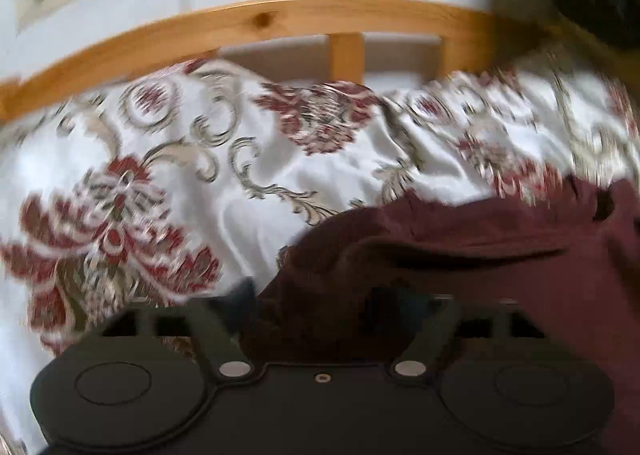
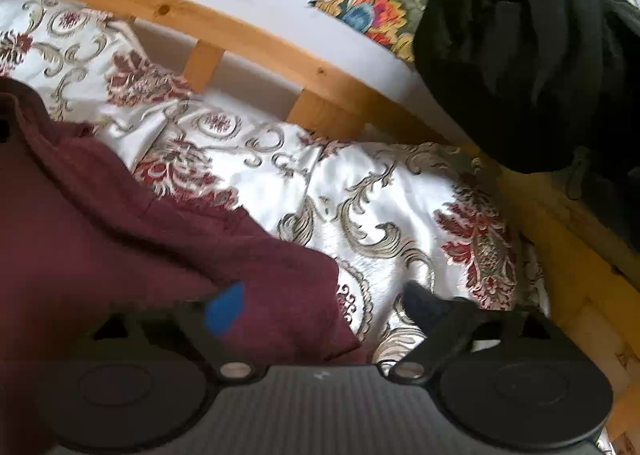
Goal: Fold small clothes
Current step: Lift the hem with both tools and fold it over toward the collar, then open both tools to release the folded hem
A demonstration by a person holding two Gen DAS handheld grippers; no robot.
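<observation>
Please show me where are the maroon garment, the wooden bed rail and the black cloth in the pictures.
maroon garment (image 2: 120, 223), right wrist view, on its broad middle.
wooden bed rail (image 1: 248, 25), left wrist view, on the top bar.
black cloth (image 2: 528, 63), right wrist view, on its folds.

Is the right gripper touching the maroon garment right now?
Touching. In the right wrist view the right gripper stands open, its blue-padded finger pressed against the maroon garment, while the other finger is over the floral bedspread.

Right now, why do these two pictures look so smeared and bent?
Left wrist view: motion blur smears the flowered bedspread and maroon garment. Right wrist view: sharper, blur mostly near the garment; the fisheye lens bows the wooden rail, and corners go dark.
</observation>
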